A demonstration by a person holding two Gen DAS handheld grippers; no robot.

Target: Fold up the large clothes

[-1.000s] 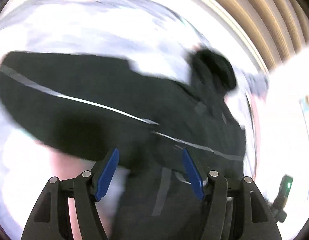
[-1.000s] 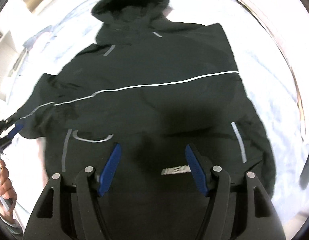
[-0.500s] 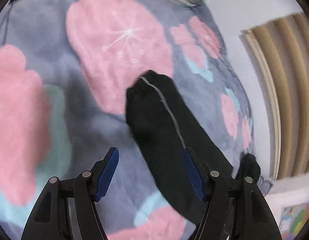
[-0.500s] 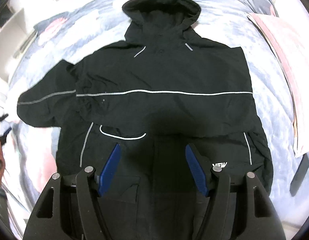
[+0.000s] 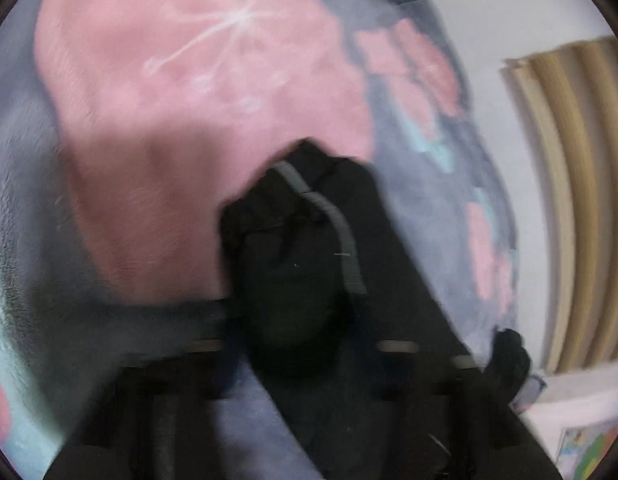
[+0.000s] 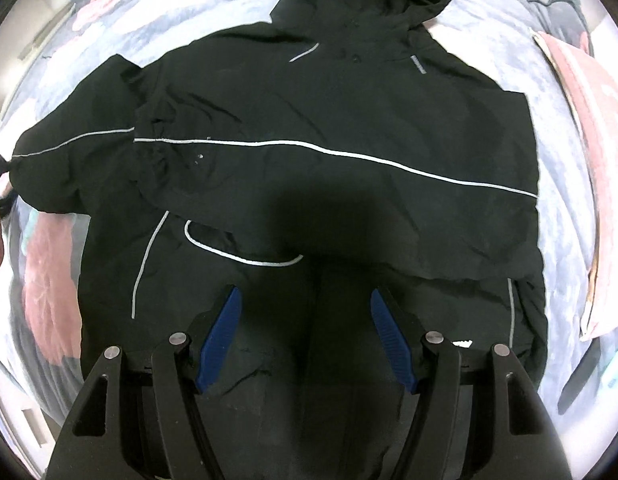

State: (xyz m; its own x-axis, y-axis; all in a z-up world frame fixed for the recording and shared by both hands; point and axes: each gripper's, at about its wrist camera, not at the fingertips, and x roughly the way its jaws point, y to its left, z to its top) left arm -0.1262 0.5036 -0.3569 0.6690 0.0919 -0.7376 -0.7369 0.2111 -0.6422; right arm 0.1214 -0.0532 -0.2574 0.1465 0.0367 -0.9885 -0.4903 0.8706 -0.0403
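Note:
A black hooded jacket (image 6: 349,120) with thin reflective stripes lies face up on a flowered blanket (image 6: 569,208). One sleeve is folded across its chest. The other sleeve (image 6: 69,168) reaches out to the left. My right gripper (image 6: 305,340) is open and empty above the jacket's lower front. In the left wrist view the cuff end of a sleeve (image 5: 293,248) fills the middle. My left gripper (image 5: 301,364) is blurred and dark around the sleeve, so its state does not show.
The blanket (image 5: 169,80) is grey-blue with large pink flowers. A pink pillow (image 6: 589,152) lies along the right edge. A white wall (image 5: 489,40) and a wooden slatted panel (image 5: 569,200) stand beyond the bed.
My left gripper has moved in close over the sleeve cuff, and its view is now blurred. My right gripper has come nearer the jacket, staying open.

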